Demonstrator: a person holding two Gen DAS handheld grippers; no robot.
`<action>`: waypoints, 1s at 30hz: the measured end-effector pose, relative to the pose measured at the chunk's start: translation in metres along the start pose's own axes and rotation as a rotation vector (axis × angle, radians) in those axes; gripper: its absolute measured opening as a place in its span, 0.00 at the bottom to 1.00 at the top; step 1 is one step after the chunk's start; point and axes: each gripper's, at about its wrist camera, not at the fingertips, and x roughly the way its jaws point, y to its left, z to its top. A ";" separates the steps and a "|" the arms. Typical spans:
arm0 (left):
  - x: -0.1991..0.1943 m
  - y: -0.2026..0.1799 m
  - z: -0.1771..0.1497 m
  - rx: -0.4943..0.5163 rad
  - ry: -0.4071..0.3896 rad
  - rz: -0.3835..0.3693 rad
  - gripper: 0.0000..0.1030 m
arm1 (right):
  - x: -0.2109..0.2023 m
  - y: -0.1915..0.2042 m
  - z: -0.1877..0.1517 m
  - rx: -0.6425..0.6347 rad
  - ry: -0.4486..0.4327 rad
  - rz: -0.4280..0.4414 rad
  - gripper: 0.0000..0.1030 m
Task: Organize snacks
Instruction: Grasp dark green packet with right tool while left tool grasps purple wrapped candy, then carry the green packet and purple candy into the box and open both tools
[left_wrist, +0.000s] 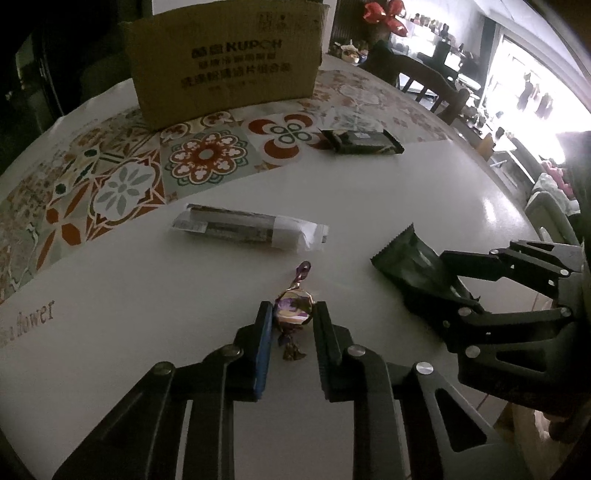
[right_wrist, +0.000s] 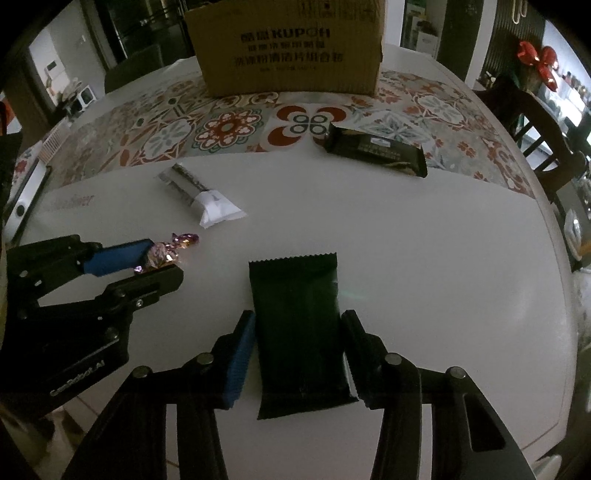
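My left tool (left_wrist: 291, 314) is clamped on the round purple foil-wrapped candy (left_wrist: 293, 308), its pads pressing both sides of the sweet, which sits low on the white round table (left_wrist: 369, 206). My right tool (right_wrist: 297, 343) straddles the dark green foil snack packet (right_wrist: 297, 317); its pads sit right at the packet's long edges, but I cannot tell whether they press on it. The packet lies flat on the table, its zigzag end pointing toward 12 o'clock.

From the left tool, the white and grey wrapped bar (left_wrist: 251, 227) lies at 12 o'clock, crosswise. Farther out, at 1 o'clock, the black rectangular snack pack (left_wrist: 364, 141) rests at the edge of the floral patterned table mat (left_wrist: 122, 184). At 11 o'clock, at the far side of the mat, stands the brown cardboard box (left_wrist: 225, 62) with printed lettering.
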 end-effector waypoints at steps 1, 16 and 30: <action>0.000 0.000 0.000 0.000 -0.002 0.001 0.22 | 0.000 0.000 0.000 0.001 -0.001 0.001 0.46; -0.027 -0.006 0.002 -0.031 -0.062 -0.002 0.21 | -0.021 -0.001 0.006 0.006 -0.081 0.028 0.45; -0.073 -0.010 0.044 -0.042 -0.223 0.053 0.21 | -0.066 -0.014 0.042 0.030 -0.270 0.050 0.45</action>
